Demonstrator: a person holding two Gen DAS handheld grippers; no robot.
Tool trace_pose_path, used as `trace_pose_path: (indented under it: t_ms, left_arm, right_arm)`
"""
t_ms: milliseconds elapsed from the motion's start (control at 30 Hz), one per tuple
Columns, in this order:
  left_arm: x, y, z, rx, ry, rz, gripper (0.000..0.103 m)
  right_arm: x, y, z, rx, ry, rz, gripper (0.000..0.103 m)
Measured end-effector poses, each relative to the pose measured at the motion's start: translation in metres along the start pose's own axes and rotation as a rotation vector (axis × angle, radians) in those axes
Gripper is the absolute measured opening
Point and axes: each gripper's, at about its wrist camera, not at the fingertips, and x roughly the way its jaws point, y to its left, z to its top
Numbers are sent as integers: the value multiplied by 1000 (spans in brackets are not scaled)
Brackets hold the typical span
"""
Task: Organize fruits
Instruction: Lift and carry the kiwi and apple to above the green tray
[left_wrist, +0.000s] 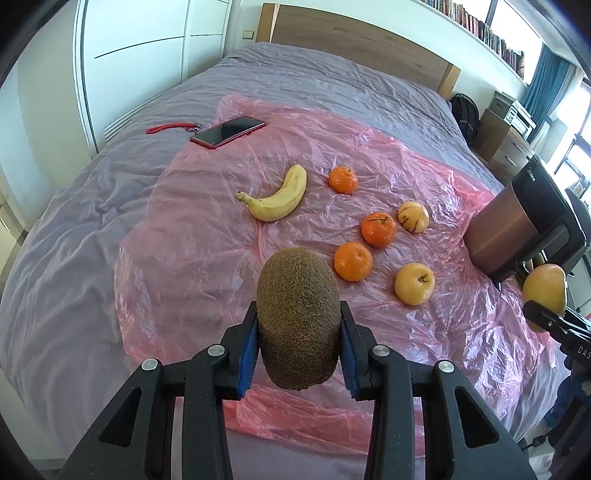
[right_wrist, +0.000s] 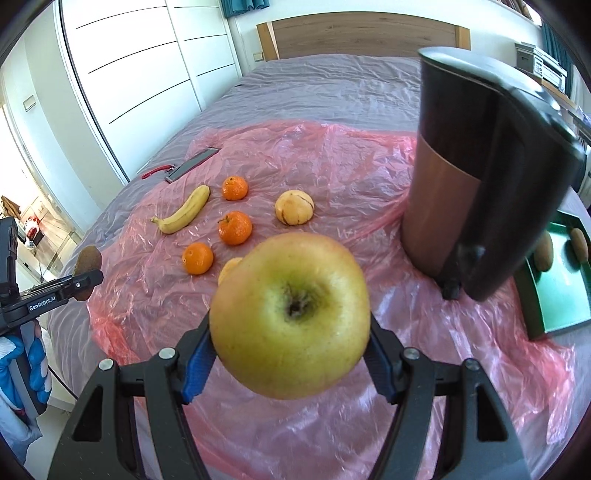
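Observation:
My left gripper (left_wrist: 298, 332) is shut on a brown kiwi (left_wrist: 298, 314) and holds it above the pink plastic sheet (left_wrist: 207, 236). My right gripper (right_wrist: 290, 332) is shut on a yellow-green apple (right_wrist: 290, 314), also held above the sheet; it shows in the left wrist view (left_wrist: 545, 291) too. On the sheet lie a banana (left_wrist: 279, 201), three tangerines (left_wrist: 343, 180) (left_wrist: 378, 229) (left_wrist: 352, 261), a striped yellow fruit (left_wrist: 413, 216) and another yellow apple (left_wrist: 414, 283). A green tray (right_wrist: 561, 295) at the right holds two kiwis (right_wrist: 546, 251).
A tall brown and black appliance (right_wrist: 476, 173) stands on the sheet at the right, just left of the tray. A red phone (left_wrist: 228, 132) with a red strap (left_wrist: 168, 128) lies at the sheet's far left corner. The grey bed (left_wrist: 74, 240) surrounds the sheet.

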Motion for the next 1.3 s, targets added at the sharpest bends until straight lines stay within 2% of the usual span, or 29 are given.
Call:
trace_pose_path:
  t_ms: [267,600,900,1167,1300]
  left_arm:
    - [-10,-19,-20,36,15,-23,33]
    - [-18,-79,-43,158,40,-84,33]
    - [-29,-175,-60,320,64,-199,33]
    - [-36,-287,-67,488,93,-346,33]
    - [-34,-342,-62,537,108,-419,33]
  right_arm:
    - [-26,-22,-23,27,-2,-39,81]
    - [-61,-66,-47,74,-9,-101,81]
    - [-98,-124,-61,112,-29,-160,81]
    - [-133,-188,-61,159,-68,-232,81]
    - [-144,-220,-57,182,-86,-264,81]
